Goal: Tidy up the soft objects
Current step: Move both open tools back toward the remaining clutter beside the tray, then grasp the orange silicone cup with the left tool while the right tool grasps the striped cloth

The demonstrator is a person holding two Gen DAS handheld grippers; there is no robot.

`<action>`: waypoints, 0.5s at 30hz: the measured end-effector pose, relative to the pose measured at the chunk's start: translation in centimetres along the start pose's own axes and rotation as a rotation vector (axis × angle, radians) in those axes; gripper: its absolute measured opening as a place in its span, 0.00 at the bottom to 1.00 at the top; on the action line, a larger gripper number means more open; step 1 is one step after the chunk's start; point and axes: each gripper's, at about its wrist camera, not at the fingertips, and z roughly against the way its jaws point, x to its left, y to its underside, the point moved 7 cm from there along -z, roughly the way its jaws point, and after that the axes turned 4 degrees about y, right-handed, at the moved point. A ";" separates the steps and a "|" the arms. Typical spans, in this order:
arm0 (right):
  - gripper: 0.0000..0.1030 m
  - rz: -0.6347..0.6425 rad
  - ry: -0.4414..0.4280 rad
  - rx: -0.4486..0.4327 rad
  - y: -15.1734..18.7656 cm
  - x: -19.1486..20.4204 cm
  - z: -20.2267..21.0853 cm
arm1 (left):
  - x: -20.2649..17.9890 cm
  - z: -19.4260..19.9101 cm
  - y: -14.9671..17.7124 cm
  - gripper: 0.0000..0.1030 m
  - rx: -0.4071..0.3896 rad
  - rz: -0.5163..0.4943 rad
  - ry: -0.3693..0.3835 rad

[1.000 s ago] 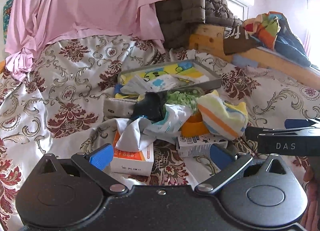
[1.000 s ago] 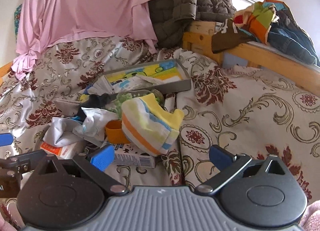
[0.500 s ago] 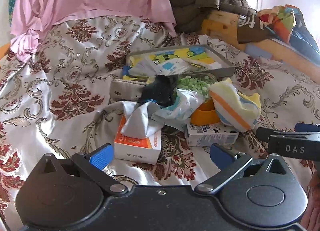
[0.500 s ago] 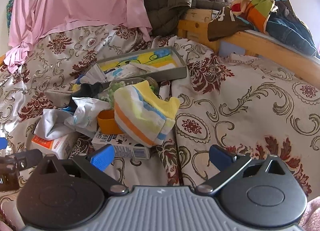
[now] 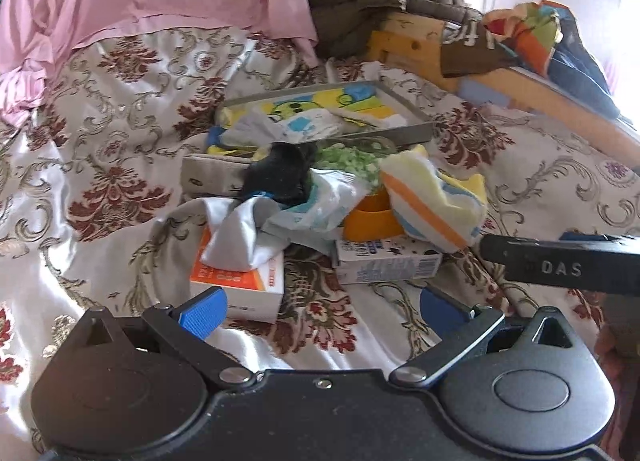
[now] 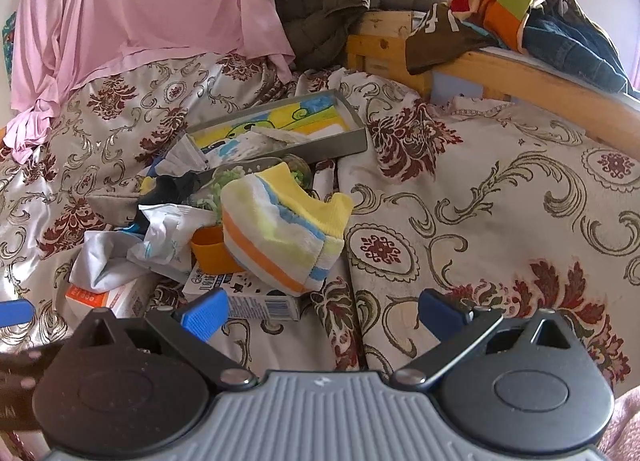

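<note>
Both wrist cameras look forward, low and close over the bedspread (image 5: 100, 165), sharing the striped sock (image 5: 432, 205) pile ahead, right camera viewing from further right.

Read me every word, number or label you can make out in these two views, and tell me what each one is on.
"DAS": white letters on the right gripper, seen from the left wrist view.
Orange and white box: red print, too blurred to read.
White and blue carton: print and a barcode, too small to read.
Brown garment on the wooden rail: white marks, not legible.
</note>
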 end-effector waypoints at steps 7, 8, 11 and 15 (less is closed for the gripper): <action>1.00 0.011 -0.003 -0.016 -0.1 0.1 -0.2 | 0.2 -0.6 0.3 0.99 0.012 0.006 0.006; 1.00 0.008 -0.003 -0.016 -0.1 0.0 -0.2 | 0.3 -0.6 0.3 0.99 0.011 0.015 0.006; 1.00 -0.006 -0.051 -0.046 -0.5 0.1 0.9 | 0.4 -0.3 0.2 0.99 0.010 0.041 -0.009; 1.00 -0.006 -0.085 -0.094 -0.7 -0.2 3.1 | 0.0 0.6 0.0 0.99 0.014 0.060 -0.034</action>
